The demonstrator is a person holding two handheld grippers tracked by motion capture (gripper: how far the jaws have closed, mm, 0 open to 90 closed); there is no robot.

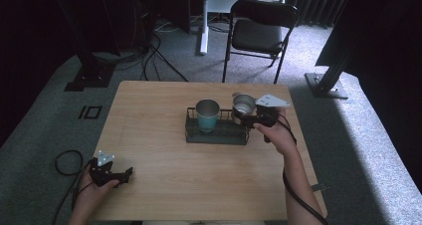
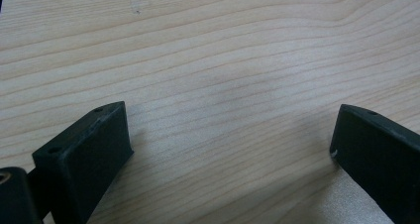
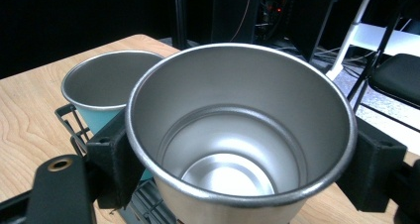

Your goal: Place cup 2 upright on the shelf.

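Observation:
A silver metal cup (image 1: 243, 104) (image 3: 237, 135) hangs upright over the right end of a black wire rack (image 1: 217, 131), with my right gripper (image 1: 249, 116) (image 3: 237, 159) shut on its sides. A teal cup (image 1: 207, 115) (image 3: 101, 92) stands upright in the rack's left part. Far off at the table's front left corner, my left gripper (image 1: 122, 176) (image 2: 230, 144) rests on the wood, open, with bare tabletop between its jaws.
The wooden table (image 1: 164, 155) has bare room in front of the rack and to its left. A black folding chair (image 1: 259, 33) stands on the carpet beyond the far edge. Cables (image 1: 67, 163) lie on the floor at the left.

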